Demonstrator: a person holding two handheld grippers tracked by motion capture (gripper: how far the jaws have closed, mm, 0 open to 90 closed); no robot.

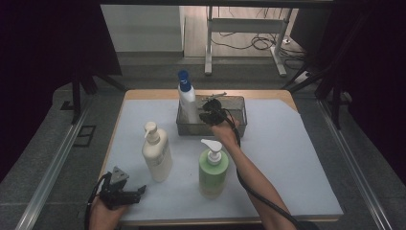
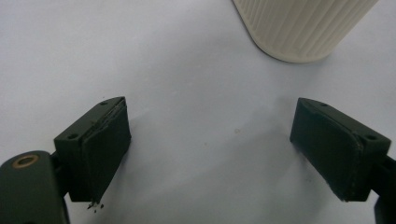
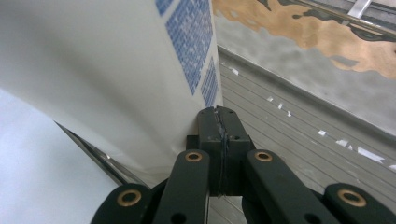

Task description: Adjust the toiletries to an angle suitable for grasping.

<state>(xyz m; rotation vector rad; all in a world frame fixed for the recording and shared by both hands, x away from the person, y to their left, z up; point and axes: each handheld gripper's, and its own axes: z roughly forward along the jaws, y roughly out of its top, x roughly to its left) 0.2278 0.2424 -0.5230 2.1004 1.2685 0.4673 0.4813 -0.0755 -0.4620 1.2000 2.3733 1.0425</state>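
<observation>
The person's right forearm runs up from the bottom edge of the high view, slanting left toward the middle of the counter (image 1: 287, 158), the wrist bent so that the right hand-held gripper (image 1: 209, 116) dips into the wire mesh basket (image 1: 237, 125) at the far side. In the right gripper view its jaws are pressed flat together with nothing between them, their tips just beside the white bottle with the blue cap (image 1: 186, 98); whether they touch its wall I cannot tell. That bottle stands upright in the basket's left end, its printed blue label (image 3: 191, 42) close to the camera, and the ribbed basket floor (image 3: 289, 135) lies under the jaws.

The left hand sits low at the near left corner of the counter, holding the left hand-held gripper (image 1: 136, 192) roughly level and pointing right. Its jaws stand wide apart over the bare pale surface, gripping nothing. The cream pump bottle (image 1: 157, 153) stands upright just beyond them, its ribbed base (image 2: 299, 28) ahead of the open jaws. The green pump bottle (image 1: 213, 172) stands upright near the counter's middle, beside the right forearm.
</observation>
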